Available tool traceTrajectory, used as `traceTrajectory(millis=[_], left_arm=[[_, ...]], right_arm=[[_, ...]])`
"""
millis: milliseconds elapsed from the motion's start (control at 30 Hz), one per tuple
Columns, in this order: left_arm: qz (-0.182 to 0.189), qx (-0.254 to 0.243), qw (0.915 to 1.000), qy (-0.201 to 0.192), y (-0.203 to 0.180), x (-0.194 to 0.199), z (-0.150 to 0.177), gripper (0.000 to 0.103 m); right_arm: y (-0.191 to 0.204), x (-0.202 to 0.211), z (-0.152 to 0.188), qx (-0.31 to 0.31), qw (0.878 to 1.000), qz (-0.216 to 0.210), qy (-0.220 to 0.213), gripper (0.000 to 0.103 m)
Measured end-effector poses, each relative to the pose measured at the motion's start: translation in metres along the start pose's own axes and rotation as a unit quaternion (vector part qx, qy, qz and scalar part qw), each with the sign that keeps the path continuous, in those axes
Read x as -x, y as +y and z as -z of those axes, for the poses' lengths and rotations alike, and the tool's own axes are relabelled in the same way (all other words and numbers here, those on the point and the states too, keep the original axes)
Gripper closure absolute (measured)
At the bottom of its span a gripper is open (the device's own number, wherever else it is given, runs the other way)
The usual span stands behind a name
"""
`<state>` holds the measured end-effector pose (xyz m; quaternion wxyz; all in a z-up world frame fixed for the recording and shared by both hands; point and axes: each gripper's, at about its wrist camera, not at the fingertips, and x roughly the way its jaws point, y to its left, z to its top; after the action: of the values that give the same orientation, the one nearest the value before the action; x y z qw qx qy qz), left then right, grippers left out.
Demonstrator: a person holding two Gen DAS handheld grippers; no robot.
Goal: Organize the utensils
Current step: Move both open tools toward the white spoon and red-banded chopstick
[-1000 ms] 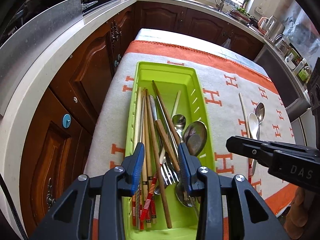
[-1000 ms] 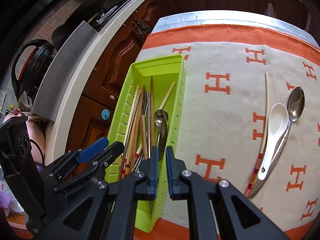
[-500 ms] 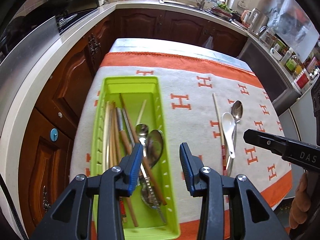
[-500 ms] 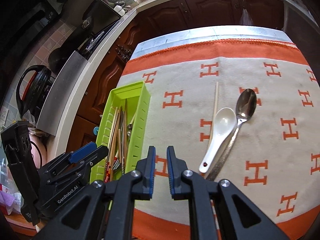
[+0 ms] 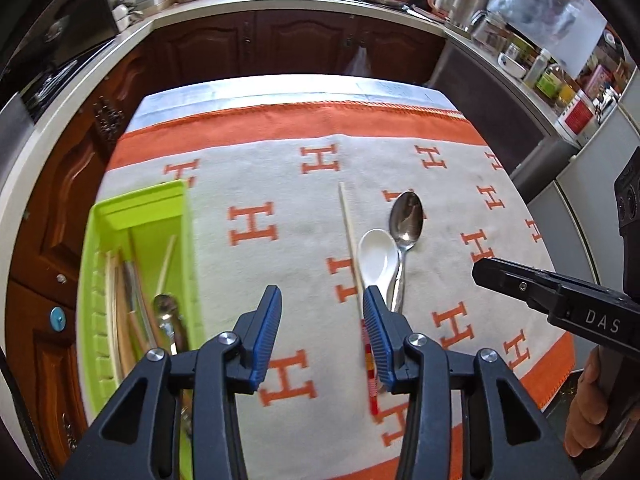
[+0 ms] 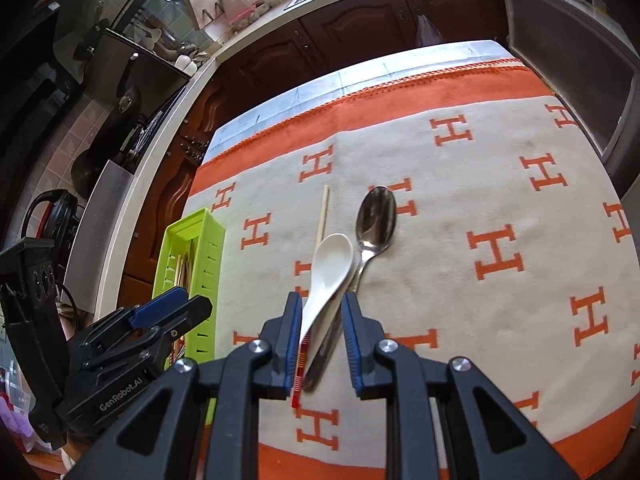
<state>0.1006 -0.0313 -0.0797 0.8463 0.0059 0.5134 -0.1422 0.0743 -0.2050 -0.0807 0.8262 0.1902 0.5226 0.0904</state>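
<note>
- On the desk (image 5: 256,92), a cream cloth (image 6: 500,200) with orange H marks and an orange border covers most of the top.
- Near the middle of that cloth lie three loose utensils close together: a single chopstick (image 5: 349,232) with a red-striped end, a white ceramic spoon (image 6: 330,264) and a metal spoon (image 6: 376,216).
- The white ceramic spoon lies between the other two, its bowl just beside the metal spoon's neck, and its handle overlaps the metal spoon's handle.
- At the left edge of the cloth stands a lime-green tray (image 5: 132,204), holding chopsticks and metal cutlery laid lengthwise.
- The left hand-held gripper (image 5: 322,312) hovers over bare cloth between the tray and the loose utensils; its blue-padded jaws are spread with nothing between them, and they have just been opening.
- Its right pad appears, from its own camera, to sit over the chopstick's striped end and the spoon handles; whether it touches them I cannot tell.
- The right hand-held gripper (image 6: 320,320) is above the handles of the white ceramic spoon and the metal spoon, which show in the gap between its jaws; the jaws are parted, not pressing on them, and have just been opening.
- A hand (image 5: 588,408) holds the right hand-held gripper at the right border of the left wrist view.
</note>
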Motion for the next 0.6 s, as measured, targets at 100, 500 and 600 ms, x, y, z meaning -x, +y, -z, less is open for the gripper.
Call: traceTrajectory(millis=[100,500,600], left_arm=[[0.004,-0.011,0.9999,0.007,-0.011,-0.018,-0.008,0.059],[0.015,-0.031,0.997,0.069,-0.032,-0.077,-0.009,0.059],[0.011,-0.031,0.9964,0.078,-0.033,-0.082,-0.004,0.059]], right_arm=[[-0.017,-0.003,-0.005,-0.006,1.0,0.009,-0.004,0.08],[-0.07,-0.032,-0.026,-0.033,0.999,0.009,0.009,0.08],[-0.074,-0.042,-0.029,-0.033,0.999,0.006,0.018,0.08]])
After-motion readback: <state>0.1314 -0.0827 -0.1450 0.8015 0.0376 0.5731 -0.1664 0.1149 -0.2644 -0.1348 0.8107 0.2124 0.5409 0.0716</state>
